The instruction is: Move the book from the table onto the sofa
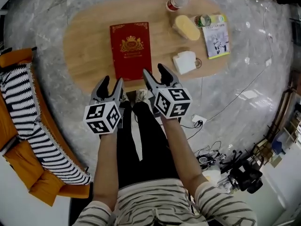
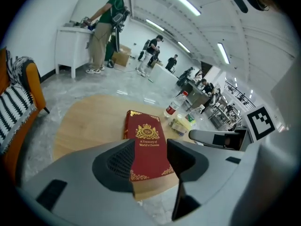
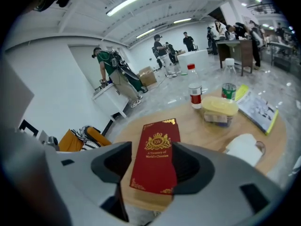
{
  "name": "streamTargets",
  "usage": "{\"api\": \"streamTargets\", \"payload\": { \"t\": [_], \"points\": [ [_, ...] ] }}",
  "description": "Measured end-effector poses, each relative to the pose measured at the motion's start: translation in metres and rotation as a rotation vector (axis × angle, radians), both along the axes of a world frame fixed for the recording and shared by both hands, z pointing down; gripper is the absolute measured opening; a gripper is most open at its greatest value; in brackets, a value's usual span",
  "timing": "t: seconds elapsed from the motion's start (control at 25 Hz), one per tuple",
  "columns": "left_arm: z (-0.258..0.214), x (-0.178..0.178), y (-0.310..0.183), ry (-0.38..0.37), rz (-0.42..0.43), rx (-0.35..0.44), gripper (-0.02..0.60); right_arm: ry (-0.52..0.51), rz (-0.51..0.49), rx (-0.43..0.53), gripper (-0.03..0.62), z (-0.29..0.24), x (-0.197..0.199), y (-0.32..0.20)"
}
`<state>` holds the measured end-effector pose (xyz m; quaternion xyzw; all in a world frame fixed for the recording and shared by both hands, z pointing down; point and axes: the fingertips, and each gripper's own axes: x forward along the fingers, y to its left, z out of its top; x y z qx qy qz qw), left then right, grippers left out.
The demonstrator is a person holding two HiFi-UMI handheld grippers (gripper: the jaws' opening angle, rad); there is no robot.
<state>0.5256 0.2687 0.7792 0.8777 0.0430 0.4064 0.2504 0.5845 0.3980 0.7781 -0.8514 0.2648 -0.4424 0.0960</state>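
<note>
The left gripper (image 1: 112, 83) and right gripper (image 1: 154, 72) stand spread and empty, the book (image 1: 130, 51) flat on the table (image 1: 84, 36) just ahead. Each should slide over a near corner, pinching covers and pages together.

book (image 1: 130, 51): dark red cover, matt, leather look, shiny gold stamping. table (image 1: 89, 41): light wood, smooth satin finish, grain visible. floor (image 1: 47, 13): grey marble look, glossy, reflects lights. sofa (image 1: 21, 166): orange, smooth upholstery, w/ b&w striped knit throw (image 1: 28, 107). left gripper (image 1: 113, 81) + right gripper (image 1: 154, 70): grey matt plastic, dark ribbed pads (image 2: 120, 161). bottle (image 1: 175, 3): clear plastic, red cap. booklet (image 1: 216, 37): glossy paper.
</note>
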Motion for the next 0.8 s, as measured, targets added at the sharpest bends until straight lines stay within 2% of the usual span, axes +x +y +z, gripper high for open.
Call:
{"api": "streamTargets", "payload": {
  "t": [0.36,0.8],
  "points": [
    [0.049,0.008,-0.001,-0.063,0.009,-0.032,0.243,-0.08,0.005,-0.022,0.298,0.054,0.009,0.004],
    [0.09,0.027,0.0,-0.091,0.018,-0.062,0.285,-0.123,-0.003,-0.023,0.33,0.097,0.026,0.0]
  ]
}}
